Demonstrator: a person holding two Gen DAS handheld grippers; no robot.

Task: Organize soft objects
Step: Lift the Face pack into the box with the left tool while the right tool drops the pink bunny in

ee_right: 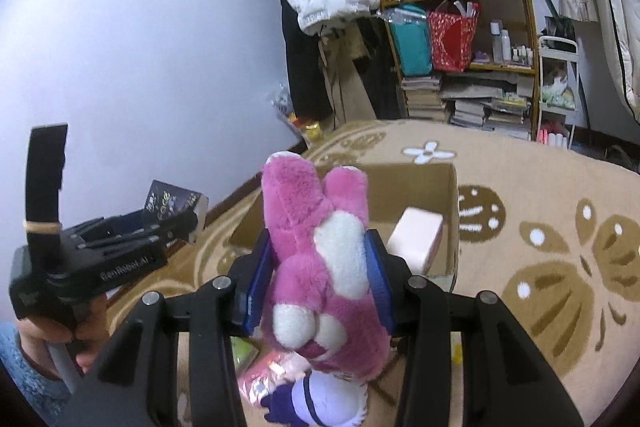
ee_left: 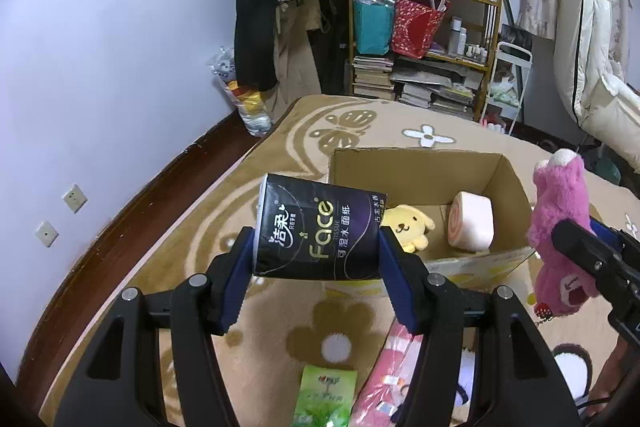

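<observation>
Left wrist: left gripper [ee_left: 318, 247] tilted downward, clamping tissue pack [ee_left: 318, 227]

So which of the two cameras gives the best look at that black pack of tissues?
The left wrist view: the black tissue pack fills the middle, label readable, clamped between the left gripper pads. In the right wrist view it is small at the left edge, partly hidden behind the gripper.

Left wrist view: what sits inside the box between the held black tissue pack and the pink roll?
A yellow plush lies on the cardboard box floor between the black tissue pack and the pink roll, seen in the left wrist view.
</observation>
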